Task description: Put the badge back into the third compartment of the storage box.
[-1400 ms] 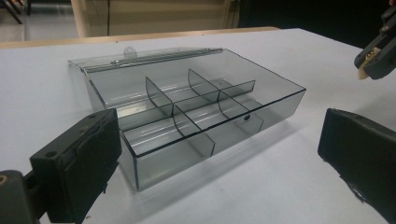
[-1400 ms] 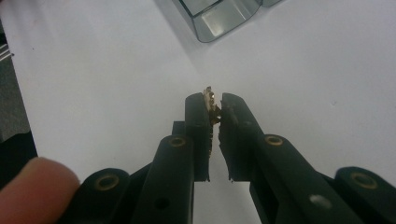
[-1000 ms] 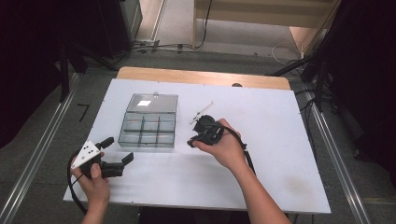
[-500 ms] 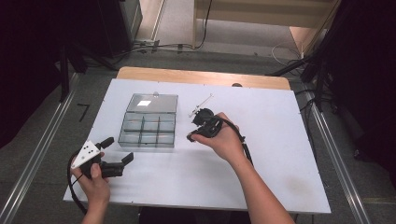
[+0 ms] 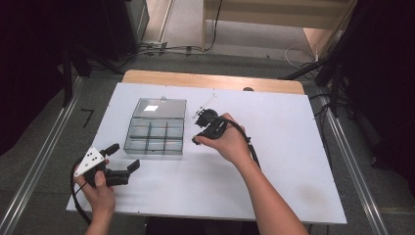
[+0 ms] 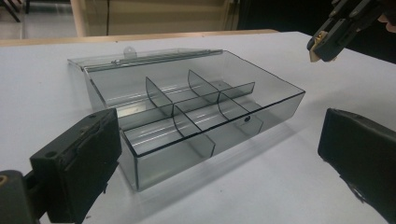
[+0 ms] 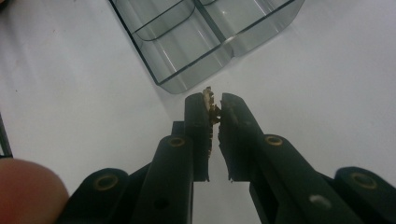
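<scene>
The white worktop (image 5: 293,161) is seen from the high view, carrying a clear compartment box (image 5: 157,128) at its left-centre. The box is divided into a grid of compartments, and its lid (image 5: 160,107) is laid open and flat on the far side. The box's position is unchanged from the earlier frames.

The left tool (image 5: 125,157) is held in the person's left hand (image 5: 98,188) near the front left corner of the worktop, just off the box's near left corner and apart from it. Its jaws are stood wide apart, with nothing between them; in the left gripper view the box (image 6: 187,112) is framed between the two jaws. No shift of this tool is noted against the earlier frames.

The right tool (image 5: 196,139) is held in the person's right hand (image 5: 230,142) beside the right edge of the box. Against the frame of a second ago, this hand is found displaced slightly away from the person and towards the box. Its jaws are brought together on a small brass-coloured piece (image 7: 211,103), which is pinched at the very tips; what kind of piece it is cannot be told. In the right gripper view the tips (image 7: 214,109) are held above bare worktop, just short of the box's near corner (image 7: 187,70) and not touching it. The same piece (image 6: 316,49) is seen at the right tool's tips in the left gripper view, raised above the box's far right side.
</scene>
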The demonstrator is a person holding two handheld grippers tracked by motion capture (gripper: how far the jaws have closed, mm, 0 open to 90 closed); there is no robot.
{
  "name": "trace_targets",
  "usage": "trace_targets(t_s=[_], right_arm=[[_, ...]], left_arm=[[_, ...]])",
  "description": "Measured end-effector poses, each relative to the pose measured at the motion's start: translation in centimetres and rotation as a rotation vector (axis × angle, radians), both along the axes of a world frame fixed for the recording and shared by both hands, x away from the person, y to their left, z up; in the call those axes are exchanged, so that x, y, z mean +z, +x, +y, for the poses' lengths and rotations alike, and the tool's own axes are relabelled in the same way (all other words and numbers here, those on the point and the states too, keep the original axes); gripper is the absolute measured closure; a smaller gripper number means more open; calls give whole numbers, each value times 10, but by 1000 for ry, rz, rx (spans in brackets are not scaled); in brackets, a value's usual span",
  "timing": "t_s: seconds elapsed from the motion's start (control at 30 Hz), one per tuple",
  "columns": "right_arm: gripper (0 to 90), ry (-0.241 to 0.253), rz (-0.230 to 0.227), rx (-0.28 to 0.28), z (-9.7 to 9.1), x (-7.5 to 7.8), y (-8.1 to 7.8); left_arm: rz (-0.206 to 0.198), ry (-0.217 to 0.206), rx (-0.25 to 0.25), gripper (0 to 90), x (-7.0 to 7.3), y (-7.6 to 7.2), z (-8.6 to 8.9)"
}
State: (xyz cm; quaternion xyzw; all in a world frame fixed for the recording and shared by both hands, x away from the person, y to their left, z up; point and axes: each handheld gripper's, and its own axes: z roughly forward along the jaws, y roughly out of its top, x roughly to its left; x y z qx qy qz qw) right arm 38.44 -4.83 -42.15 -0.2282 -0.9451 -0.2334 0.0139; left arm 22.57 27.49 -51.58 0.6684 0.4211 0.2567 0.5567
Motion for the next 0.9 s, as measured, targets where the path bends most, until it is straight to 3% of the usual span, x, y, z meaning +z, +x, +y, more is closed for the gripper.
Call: trace_targets(t_s=[0.9], right_arm=[[793,-17,13,10,33,-1,26]], left_arm=[[0,-17,3,1,0,1,1]])
